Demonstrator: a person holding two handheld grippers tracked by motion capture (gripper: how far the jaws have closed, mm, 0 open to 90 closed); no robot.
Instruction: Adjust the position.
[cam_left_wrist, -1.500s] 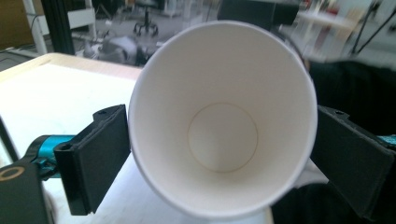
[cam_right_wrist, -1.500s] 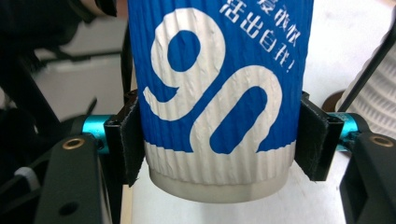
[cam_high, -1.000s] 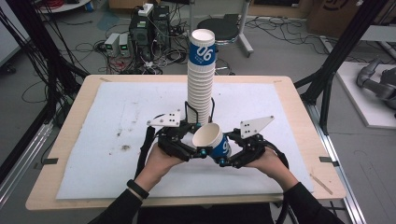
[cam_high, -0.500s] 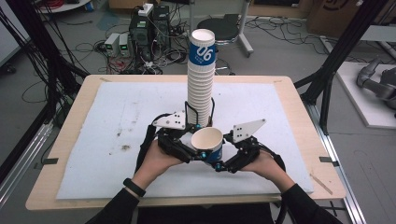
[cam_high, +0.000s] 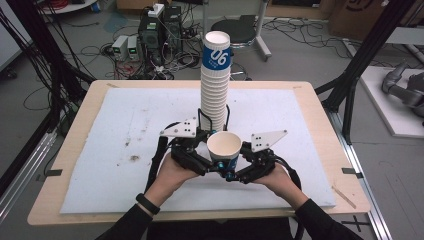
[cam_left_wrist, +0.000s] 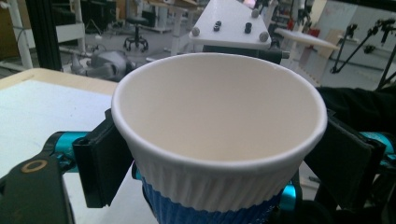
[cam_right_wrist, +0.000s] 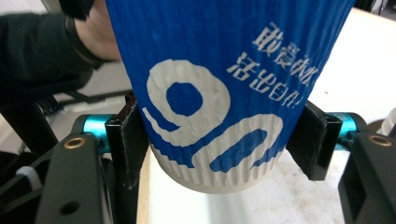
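- Covering most of the table (cam_high: 320, 107), a white mat (cam_high: 125, 130) carries a tall stack of cups (cam_high: 215, 85).
- Sitting upright just before that stack, a paper cup (cam_high: 223, 149) is between both tools.
- The right tool (cam_right_wrist: 224, 144) has just closed, clamped on the cup's blue wall.
- The left tool (cam_high: 212, 162) has just opened, its jaws apart beside the cup.

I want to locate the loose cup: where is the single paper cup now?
In the high view, the single paper cup sits upright between the two hand-held grippers, just in front of the tall cup stack, near the table's middle.
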